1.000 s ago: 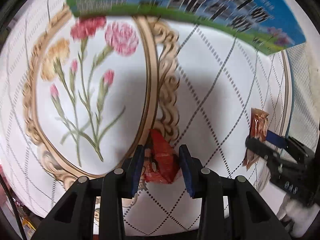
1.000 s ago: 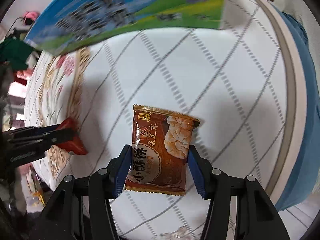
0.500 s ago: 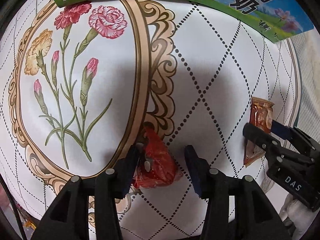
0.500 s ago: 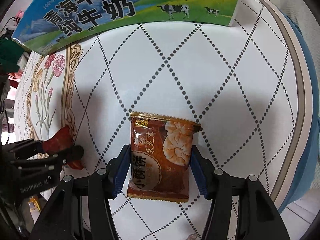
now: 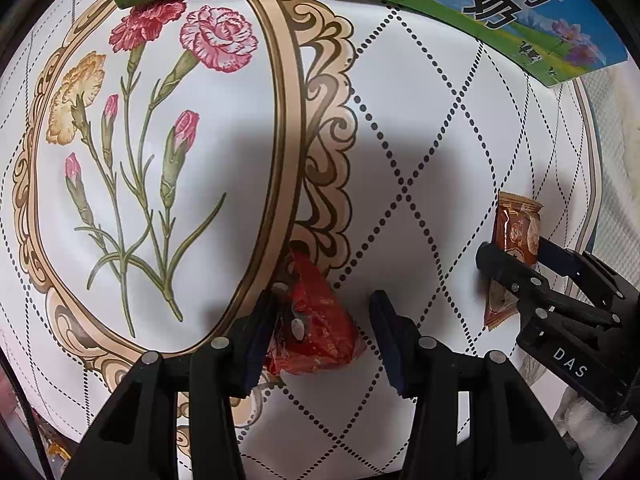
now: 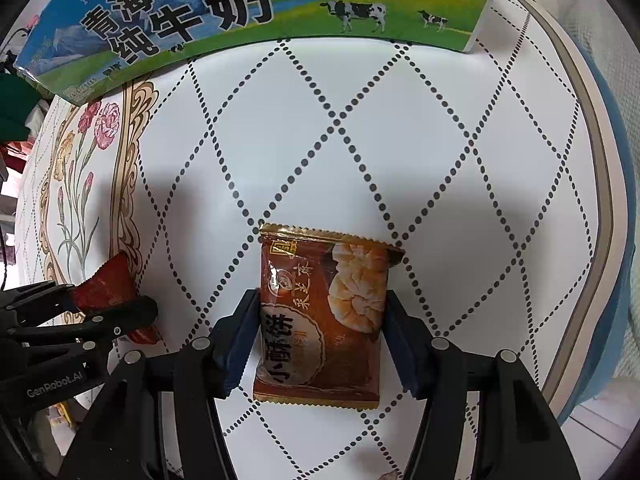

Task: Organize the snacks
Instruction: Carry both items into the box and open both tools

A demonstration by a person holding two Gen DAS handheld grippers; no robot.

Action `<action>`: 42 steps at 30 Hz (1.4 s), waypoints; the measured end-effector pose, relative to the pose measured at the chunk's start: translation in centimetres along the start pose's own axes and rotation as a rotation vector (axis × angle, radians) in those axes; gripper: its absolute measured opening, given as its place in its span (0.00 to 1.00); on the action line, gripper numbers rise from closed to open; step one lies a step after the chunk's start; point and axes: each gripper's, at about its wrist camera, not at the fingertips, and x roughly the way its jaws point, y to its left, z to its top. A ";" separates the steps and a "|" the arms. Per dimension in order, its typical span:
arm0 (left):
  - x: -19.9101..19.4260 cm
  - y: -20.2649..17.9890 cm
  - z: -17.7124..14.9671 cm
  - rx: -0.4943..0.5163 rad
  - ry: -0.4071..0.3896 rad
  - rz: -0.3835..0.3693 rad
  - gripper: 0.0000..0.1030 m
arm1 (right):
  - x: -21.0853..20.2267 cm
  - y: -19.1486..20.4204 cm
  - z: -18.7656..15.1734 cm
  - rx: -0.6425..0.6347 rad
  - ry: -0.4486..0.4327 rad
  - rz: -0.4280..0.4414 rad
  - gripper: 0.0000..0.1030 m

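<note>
**Colours on my table**

My white tablecloth (image 6: 400, 128) carries black dotted diamonds and, at frame left, pink carnations in a tan scroll border. Upper frame: blue-green milk carton (image 6: 248, 4) with cows. Centre: brown pastry packet (image 6: 320, 320); lower left: red wrapper (image 6: 106, 288).

Left hand-held gripper (image 5: 322, 322) parted; right hand-held gripper (image 6: 320, 326) seemingly parted.
</note>
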 end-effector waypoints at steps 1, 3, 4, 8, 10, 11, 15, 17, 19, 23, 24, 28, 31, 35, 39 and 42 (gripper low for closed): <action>0.1 0.2 0.1 -0.001 0.001 -0.001 0.44 | 0.1 0.1 0.0 -0.002 0.000 -0.001 0.63; 0.0 0.4 0.1 -0.010 0.002 -0.008 0.44 | 0.1 0.2 -0.1 -0.005 -0.001 0.002 0.65; 0.0 0.5 0.1 -0.010 0.005 -0.011 0.44 | 0.1 0.2 -0.1 -0.006 -0.003 0.001 0.66; 0.2 1.5 0.1 -0.032 0.019 -0.066 0.53 | 0.2 0.4 -0.1 -0.007 -0.006 0.006 0.72; 0.3 2.6 -0.1 -0.075 0.047 -0.141 0.57 | 0.1 0.7 -0.1 -0.007 -0.006 0.009 0.74; 0.4 2.9 -0.2 -0.086 0.053 -0.153 0.57 | 0.1 0.8 -0.2 -0.007 -0.006 0.009 0.74; 0.5 3.8 -0.8 -0.105 0.054 -0.165 0.57 | -0.1 1.0 -0.4 0.005 -0.008 0.023 0.74; 0.5 3.6 -0.9 -0.090 0.050 -0.135 0.54 | -0.2 1.2 -0.4 0.005 -0.010 0.025 0.74; 0.4 3.5 -1.0 -0.084 0.038 -0.096 0.44 | -0.1 1.4 -0.5 -0.013 -0.009 0.013 0.72; 0.0 3.8 -0.9 -0.074 0.020 -0.064 0.36 | -0.4 1.7 -1.0 -0.067 -0.029 -0.032 0.59; 0.0 3.8 -1.0 -0.072 0.018 -0.060 0.36 | -0.6 1.7 -1.1 -0.070 -0.037 -0.028 0.57; -1.0 3.4 -0.5 -0.056 -0.006 -0.049 0.36 | -1.7 1.5 -1.5 -0.060 -0.068 0.009 0.57; -2.5 3.1 -0.1 -0.045 -0.036 -0.060 0.36 | -3.0 1.2 -1.8 -0.052 -0.090 0.042 0.57; -5.4 3.3 1.0 -0.032 -0.089 -0.086 0.36 | -5.2 0.9 -1.8 -0.044 -0.130 0.085 0.57; -9.3 3.0 2.5 -0.022 -0.150 -0.132 0.36 | -8.9 0.8 -1.0 -0.044 -0.190 0.135 0.57; -12.0 2.9 3.8 -0.006 -0.192 -0.167 0.36 | -11.5 0.4 0.6 -0.046 -0.238 0.177 0.57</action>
